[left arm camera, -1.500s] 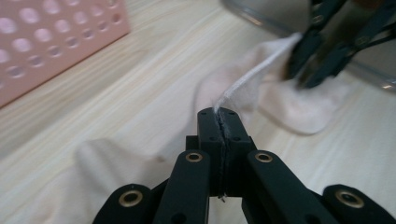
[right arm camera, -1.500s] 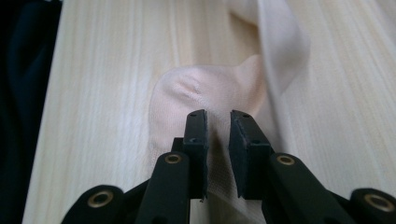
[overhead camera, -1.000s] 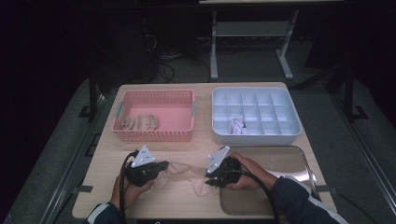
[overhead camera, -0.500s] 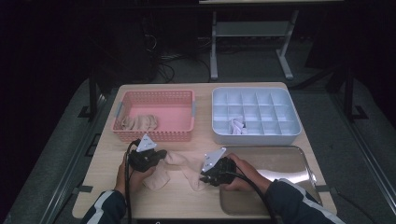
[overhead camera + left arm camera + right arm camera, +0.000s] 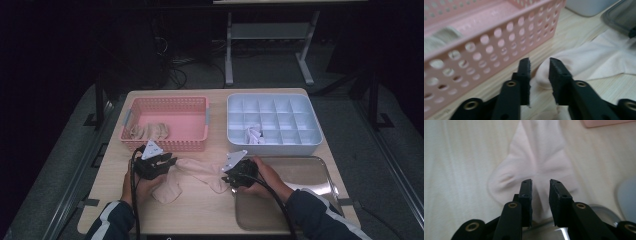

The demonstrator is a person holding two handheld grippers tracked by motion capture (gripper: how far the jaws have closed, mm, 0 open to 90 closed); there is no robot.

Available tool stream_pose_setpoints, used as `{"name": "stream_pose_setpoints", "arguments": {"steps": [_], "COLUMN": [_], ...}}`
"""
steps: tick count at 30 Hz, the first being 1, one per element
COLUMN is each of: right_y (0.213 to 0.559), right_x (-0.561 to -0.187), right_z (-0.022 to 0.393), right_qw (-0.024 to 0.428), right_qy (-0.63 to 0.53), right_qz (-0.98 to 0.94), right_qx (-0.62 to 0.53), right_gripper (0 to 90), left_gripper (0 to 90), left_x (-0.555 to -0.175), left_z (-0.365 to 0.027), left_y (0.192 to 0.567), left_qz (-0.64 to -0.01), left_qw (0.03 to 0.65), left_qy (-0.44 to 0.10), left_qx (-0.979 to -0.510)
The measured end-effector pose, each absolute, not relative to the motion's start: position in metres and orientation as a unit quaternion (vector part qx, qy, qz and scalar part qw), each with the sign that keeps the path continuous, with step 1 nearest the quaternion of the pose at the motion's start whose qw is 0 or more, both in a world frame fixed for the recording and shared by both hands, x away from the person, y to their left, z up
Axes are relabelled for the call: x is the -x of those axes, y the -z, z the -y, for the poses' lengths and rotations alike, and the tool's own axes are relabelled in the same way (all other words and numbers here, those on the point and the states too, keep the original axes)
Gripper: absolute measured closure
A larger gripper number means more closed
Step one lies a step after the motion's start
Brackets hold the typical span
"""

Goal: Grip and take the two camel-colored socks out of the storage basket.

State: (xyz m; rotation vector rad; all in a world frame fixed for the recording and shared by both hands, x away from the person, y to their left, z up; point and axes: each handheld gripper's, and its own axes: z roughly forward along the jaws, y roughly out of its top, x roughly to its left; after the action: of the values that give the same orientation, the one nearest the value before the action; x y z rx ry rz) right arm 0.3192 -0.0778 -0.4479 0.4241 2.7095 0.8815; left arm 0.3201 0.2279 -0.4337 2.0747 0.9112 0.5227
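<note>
1. A pale pink sock [image 5: 192, 176] is lying flat on the wooden table [image 5: 200, 210], just in front of the pink perforated basket [image 5: 170, 125]. More beige socks [image 5: 149, 131] are bunched in that basket's left end.
2. The left gripper [image 5: 167, 162] is sitting at the end of the sock nearest the basket's front wall. In the left gripper view its jaws are standing apart with a fold of the sock [image 5: 544, 75] between them; they have just been opening, and the pads are not pressing the fabric. Reading: released, not holding.
3. The right gripper [image 5: 229, 176] is working at the sock's far end from the basket, beside the steel tray [image 5: 310, 172]. In the right gripper view its jaws are part-open over the cloth [image 5: 536, 170], with a gap visible between the pads; no pinch seen.
4. The white divided organiser [image 5: 272, 122] is standing to the right of the basket, with a folded white item [image 5: 254, 134] in one front cell.
5. Judgement: the step in hand looks like flattening or folding the sock.
6. To do it well: re-pinch only the top layer at each end, keep both ends level, pull lightly apart to remove wrinkles, and keep the left jaws clear of the basket wall.
</note>
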Motion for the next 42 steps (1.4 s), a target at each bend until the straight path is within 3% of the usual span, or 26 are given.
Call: {"name": "stream_pose_setpoints", "arguments": {"steps": [5, 11, 14, 17, 26, 29, 42], "right_y": [0.442, 0.452, 0.455, 0.457, 0.458, 0.455, 0.453], "right_x": [-0.317, -0.314, -0.313, -0.313, -0.312, -0.313, -0.332], "right_z": [0.071, 0.056, 0.057, 0.059, 0.064, 0.066, 0.078], "right_qw": [0.107, 0.089, 0.077, 0.072, 0.063, 0.084, 0.158], "right_qy": [-0.34, -0.33, -0.327, -0.324, -0.319, -0.313, -0.297], "right_qz": [-0.922, -0.93, -0.933, -0.936, -0.939, -0.939, -0.922], "right_qx": [-0.153, -0.134, -0.128, -0.12, -0.111, -0.118, -0.19], "right_gripper": [72.9, 73.0, 73.4, 72.6, 68.0, 64.2, 66.6], "left_gripper": [65.8, 70.0, 73.9, 75.4, 79.2, 79.1, 72.4], "left_x": [-0.317, -0.326, -0.332, -0.333, -0.322, -0.313, -0.301], "left_z": [-0.218, -0.183, -0.173, -0.166, -0.171, -0.176, -0.186], "left_y": [0.43, 0.443, 0.451, 0.458, 0.456, 0.455, 0.447], "left_qz": [-0.33, -0.303, -0.326, -0.313, -0.304, -0.307, -0.323], "left_qw": [0.42, 0.38, 0.36, 0.316, 0.293, 0.288, 0.318], "left_qy": [-0.184, -0.161, -0.156, -0.154, -0.14, -0.136, -0.152], "left_qx": [-0.825, -0.859, -0.86, -0.883, -0.896, -0.897, -0.878]}}
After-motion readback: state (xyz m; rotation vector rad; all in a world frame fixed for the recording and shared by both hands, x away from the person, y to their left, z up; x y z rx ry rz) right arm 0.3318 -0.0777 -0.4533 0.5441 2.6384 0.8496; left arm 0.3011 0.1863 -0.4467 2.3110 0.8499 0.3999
